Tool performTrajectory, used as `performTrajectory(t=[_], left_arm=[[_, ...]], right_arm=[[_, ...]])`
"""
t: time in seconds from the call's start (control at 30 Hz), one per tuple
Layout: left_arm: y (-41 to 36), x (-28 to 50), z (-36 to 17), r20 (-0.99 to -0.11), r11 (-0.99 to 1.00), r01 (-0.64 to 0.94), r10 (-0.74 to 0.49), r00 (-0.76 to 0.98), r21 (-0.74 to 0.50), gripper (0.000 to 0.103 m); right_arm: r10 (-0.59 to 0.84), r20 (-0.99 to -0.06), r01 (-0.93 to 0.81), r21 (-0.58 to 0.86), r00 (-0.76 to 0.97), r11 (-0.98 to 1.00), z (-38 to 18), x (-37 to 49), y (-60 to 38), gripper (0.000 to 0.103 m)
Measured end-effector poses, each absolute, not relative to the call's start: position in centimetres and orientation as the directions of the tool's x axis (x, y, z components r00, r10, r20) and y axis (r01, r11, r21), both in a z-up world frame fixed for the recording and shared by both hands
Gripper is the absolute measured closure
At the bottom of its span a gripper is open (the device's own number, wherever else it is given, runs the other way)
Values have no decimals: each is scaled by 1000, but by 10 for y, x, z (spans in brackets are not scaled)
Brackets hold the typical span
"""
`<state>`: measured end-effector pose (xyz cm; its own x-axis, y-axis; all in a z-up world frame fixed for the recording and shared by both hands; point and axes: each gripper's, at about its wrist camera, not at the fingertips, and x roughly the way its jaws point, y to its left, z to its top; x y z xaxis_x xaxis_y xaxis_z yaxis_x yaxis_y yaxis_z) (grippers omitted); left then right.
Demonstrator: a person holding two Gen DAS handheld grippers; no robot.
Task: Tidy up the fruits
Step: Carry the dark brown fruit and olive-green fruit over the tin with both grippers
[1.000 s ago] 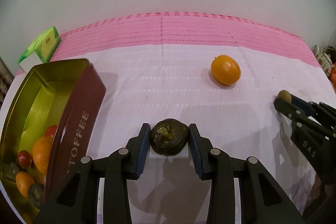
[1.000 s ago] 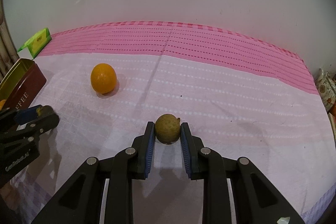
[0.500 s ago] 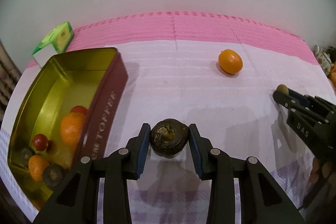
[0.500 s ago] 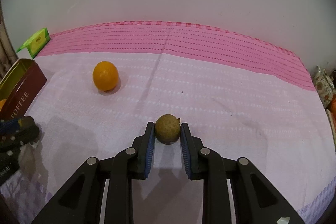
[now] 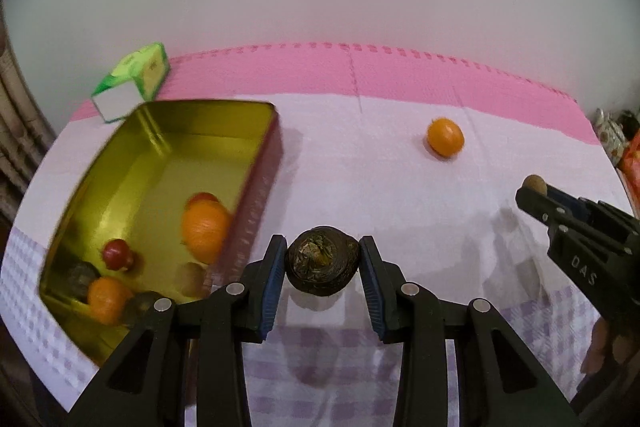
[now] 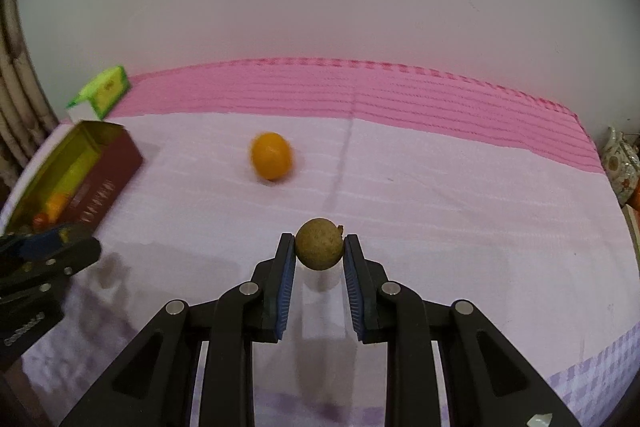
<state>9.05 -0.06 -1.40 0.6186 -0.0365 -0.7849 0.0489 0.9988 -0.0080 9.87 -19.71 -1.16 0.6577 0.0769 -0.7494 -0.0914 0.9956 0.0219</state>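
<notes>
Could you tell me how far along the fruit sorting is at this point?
Several fruits already lie in the tin. The left tongs grip a dark fruit, the right tongs a brown fruit. One orange remains on the cloth.

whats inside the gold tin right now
In the tin: two oranges, a small red fruit and dark round fruits. The left tongs cover its near corner.
</notes>
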Motion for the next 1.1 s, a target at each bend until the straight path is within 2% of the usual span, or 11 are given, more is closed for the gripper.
performTrajectory(t=[0.27,0.5,0.73,1.1], left_arm=[[60,86,14,-754,999,-31,36,656,20,65],[125,80,12,-764,991,-122,116,635,49,65],[157,76,-6,-779,986,-149,149,609,72,65],[165,75,-20,-798,986,-158,143,586,61,65]], right_arm=[[208,-726,-225,74,656,971,16,92,-133,81],[327,-718,-342,131,615,931,28,89,-72,81],[371,-728,-442,105,576,891,24,87,-18,81],[393,-761,-536,71,516,841,8,92,30,81]])
